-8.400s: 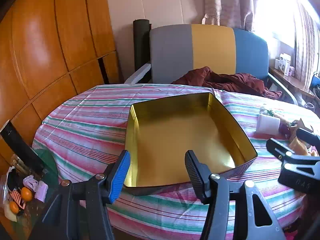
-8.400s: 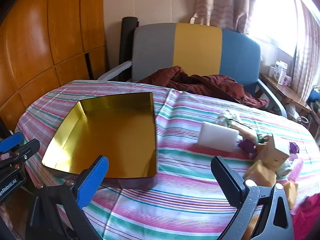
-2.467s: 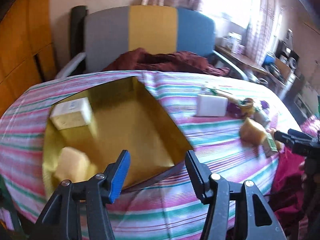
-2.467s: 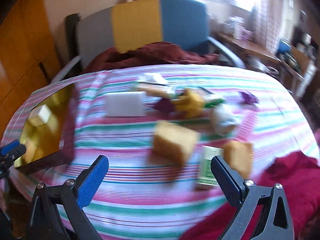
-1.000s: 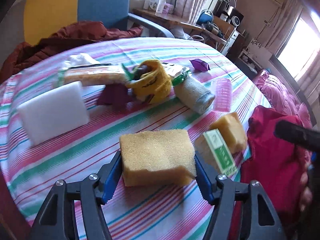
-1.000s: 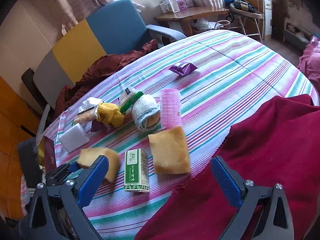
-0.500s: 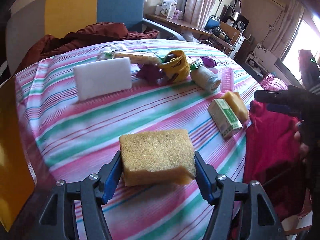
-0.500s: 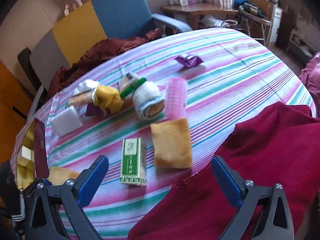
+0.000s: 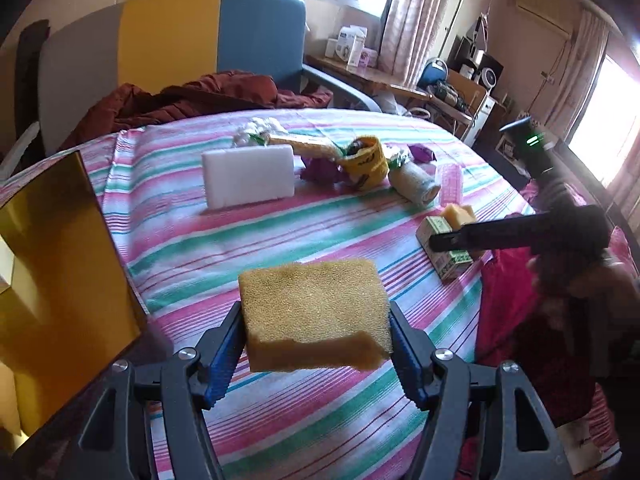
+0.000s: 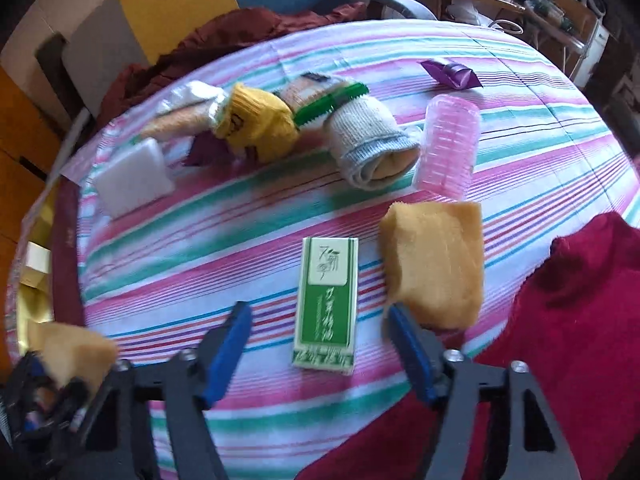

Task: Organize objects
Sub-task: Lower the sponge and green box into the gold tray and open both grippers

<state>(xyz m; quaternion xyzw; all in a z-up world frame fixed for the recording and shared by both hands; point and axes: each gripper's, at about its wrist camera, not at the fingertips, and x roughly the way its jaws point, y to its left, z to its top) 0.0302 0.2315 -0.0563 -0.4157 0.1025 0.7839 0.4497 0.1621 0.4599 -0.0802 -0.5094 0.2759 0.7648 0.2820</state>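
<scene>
My left gripper (image 9: 315, 320) is shut on a yellow sponge (image 9: 312, 304) and holds it above the striped tablecloth, just right of the gold tin (image 9: 60, 260). The right wrist view shows that same held sponge (image 10: 68, 352) at the bottom left, beside the tin's dark rim (image 10: 66, 264). My right gripper (image 10: 320, 316) points down over a green box (image 10: 328, 272). Its jaws are closing with the box between them, and the pads stand clear of its sides. A second yellow sponge (image 10: 436, 264) lies just right of the box.
Farther back on the table lie a white foam block (image 9: 248, 176), a yellow sock (image 10: 256, 124), a rolled cloth (image 10: 372, 148), a pink roller (image 10: 448, 148) and a purple wrapper (image 10: 452, 72). A red cloth (image 10: 560, 340) covers the near right edge. A chair (image 9: 172, 36) stands behind.
My left gripper carried the sponge leftward and the gold tin came into its view. My right gripper sank toward the green box and its jaws narrowed around it.
</scene>
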